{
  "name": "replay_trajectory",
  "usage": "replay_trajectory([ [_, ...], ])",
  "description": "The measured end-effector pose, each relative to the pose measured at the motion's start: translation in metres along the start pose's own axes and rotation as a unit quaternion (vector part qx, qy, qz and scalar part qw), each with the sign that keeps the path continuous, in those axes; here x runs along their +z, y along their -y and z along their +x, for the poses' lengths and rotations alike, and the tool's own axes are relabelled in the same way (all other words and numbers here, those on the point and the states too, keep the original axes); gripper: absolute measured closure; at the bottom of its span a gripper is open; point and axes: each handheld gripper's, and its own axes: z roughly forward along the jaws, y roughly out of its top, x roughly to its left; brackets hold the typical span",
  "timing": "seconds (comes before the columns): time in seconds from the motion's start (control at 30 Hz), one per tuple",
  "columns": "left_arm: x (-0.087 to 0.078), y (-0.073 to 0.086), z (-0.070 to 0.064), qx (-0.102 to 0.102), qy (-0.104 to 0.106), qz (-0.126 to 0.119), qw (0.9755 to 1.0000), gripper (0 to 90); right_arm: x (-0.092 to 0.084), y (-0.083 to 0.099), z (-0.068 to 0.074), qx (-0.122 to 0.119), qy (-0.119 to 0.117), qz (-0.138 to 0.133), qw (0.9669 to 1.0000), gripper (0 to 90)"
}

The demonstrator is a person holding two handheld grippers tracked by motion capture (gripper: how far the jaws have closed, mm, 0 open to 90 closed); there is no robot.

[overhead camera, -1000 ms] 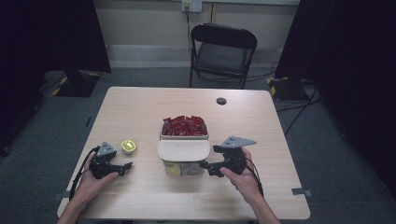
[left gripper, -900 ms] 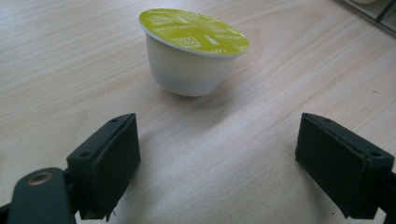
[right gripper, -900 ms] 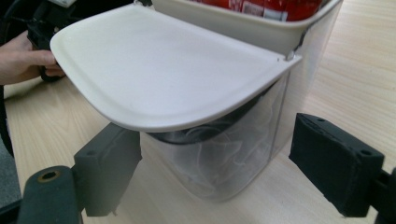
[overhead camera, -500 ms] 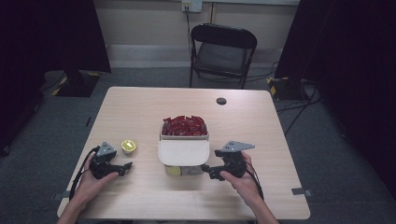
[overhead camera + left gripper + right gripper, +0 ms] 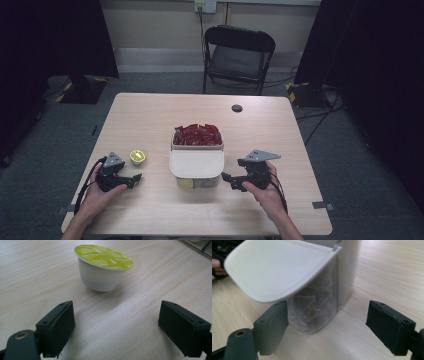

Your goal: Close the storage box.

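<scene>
A white two-part container [image 5: 216,181] stands mid-table. Its far half holds red packets [image 5: 197,135]. A white flap lid [image 5: 196,164] tilts over its near half, where packets show through the clear wall [image 5: 317,307]. My right gripper [image 5: 228,180] is open just right of the container. In the right gripper view the container's corner [image 5: 344,270] stands ahead of the open right gripper [image 5: 327,315], and the lid [image 5: 279,267] overhangs the left jaw. A white capsule with a yellow-green foil top [image 5: 137,156] sits left of the container. My left gripper [image 5: 136,177] is open, with the capsule [image 5: 103,267] just ahead of it [image 5: 116,312].
A small black round disc [image 5: 237,108] lies at the table's far side. A black folding chair [image 5: 239,52] stands beyond the table's far edge [image 5: 200,95]. Bare wood [image 5: 165,210] lies between both hands and the near edge.
The right gripper has drifted slightly right and toward the near edge. The lid's front edge hangs a little lower. The left gripper and capsule have not moved.
</scene>
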Motion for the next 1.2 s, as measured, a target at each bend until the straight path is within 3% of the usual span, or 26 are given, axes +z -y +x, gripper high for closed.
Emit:
replay_trajectory([
  [0.37, 0.000, 0.000, 0.000, 0.000, 0.000, 0.000, 1.0000, 13.3, -0.016, -0.008, -0.031, 0.023, 0.045, -0.021, 0.9985, 15.7],
  [0.63, 0.000, 0.000, 0.000, 0.000, 0.000, 0.000, 1.0000, 13.3, -0.016, -0.007, -0.056, 0.052, 0.078, -0.026, 0.9953, 14.7],
  [1.03, 0.001, 0.000, 0.000, -0.001, -0.001, -0.002, 1.0000, 13.1, -0.013, 0.014, -0.091, 0.083, 0.131, 0.003, 0.9878, 15.4],
  [1.2, 0.001, 0.000, 0.000, -0.001, -0.001, -0.002, 1.0000, 13.1, -0.008, 0.028, -0.101, 0.093, 0.148, 0.035, 0.9839, 15.2],
])
